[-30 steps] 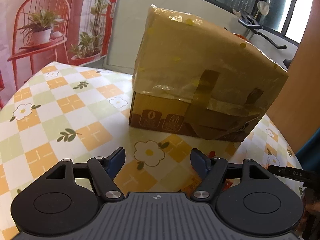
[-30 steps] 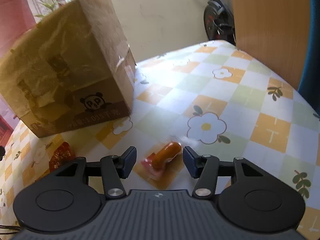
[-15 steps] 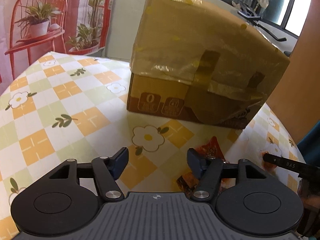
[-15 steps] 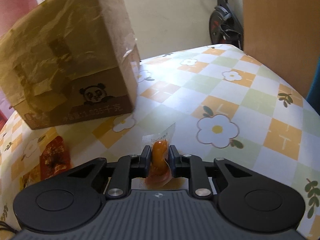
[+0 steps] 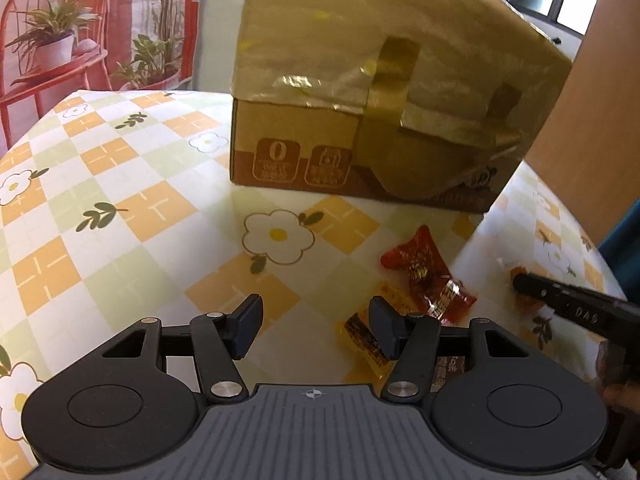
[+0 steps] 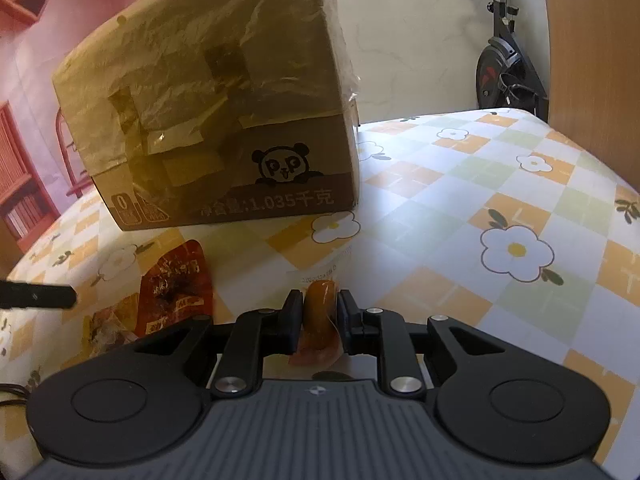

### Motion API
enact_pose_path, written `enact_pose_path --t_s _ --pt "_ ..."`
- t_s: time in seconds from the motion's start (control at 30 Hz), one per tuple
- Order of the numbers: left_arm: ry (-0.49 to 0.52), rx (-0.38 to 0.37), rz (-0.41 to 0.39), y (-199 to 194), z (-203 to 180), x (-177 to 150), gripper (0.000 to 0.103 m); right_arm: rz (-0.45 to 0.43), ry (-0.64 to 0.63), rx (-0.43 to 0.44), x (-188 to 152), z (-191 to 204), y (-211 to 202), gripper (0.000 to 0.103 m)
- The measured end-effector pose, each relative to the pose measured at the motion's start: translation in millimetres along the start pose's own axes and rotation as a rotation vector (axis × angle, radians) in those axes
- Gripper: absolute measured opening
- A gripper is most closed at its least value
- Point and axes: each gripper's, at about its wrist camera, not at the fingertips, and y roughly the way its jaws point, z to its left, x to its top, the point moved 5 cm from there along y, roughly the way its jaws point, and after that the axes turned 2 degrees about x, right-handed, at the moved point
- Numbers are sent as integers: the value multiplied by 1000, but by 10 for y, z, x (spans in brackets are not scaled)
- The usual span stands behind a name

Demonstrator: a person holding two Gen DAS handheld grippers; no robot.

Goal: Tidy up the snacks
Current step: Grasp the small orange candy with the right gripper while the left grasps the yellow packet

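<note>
Right gripper [image 6: 319, 314]: fingers clamped on a small orange sausage in clear wrap [image 6: 320, 312], printed film edge projecting forward; print there too small to read. Sausage held just above the tabletop [image 6: 460, 200], in front of the cardboard box [image 6: 224, 104].

Left gripper [image 5: 316, 330]: jaws have just been closing, now standing part open with nothing but checked cloth between them. Right-hand finger [image 5: 386, 332] overlapping a yellow-wrapped snack [image 5: 362, 338] lying flat; contact not determinable. Red-wrapped snack [image 5: 428, 276] lying flat just beyond, gold print on wrapper not legible. Third packet partly hidden under the gripper body, a fragment of lettering visible, not readable.

Cardboard box: standing on the tabletop behind the snacks, upper part covered in crumpled brown tape. Markings noted: cartoon panda face, line of Chinese characters ending "1.035千克", two square icon panels at the lower corner, one bearing a "0".

Right gripper's arm seen from the left wrist view at far right, lettering "DAS" on its side, upside down.

Tabletop: orange, green and white checked cloth with daisy and leaf print. Exercise bike [image 6: 504, 60] against the far wall.
</note>
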Motion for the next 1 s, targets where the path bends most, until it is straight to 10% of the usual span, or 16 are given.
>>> enact_pose_path --t_s 1.0 --pt "232 -25 22 215 -431 -120 63 -17 28 25 -8 -15 -13 21"
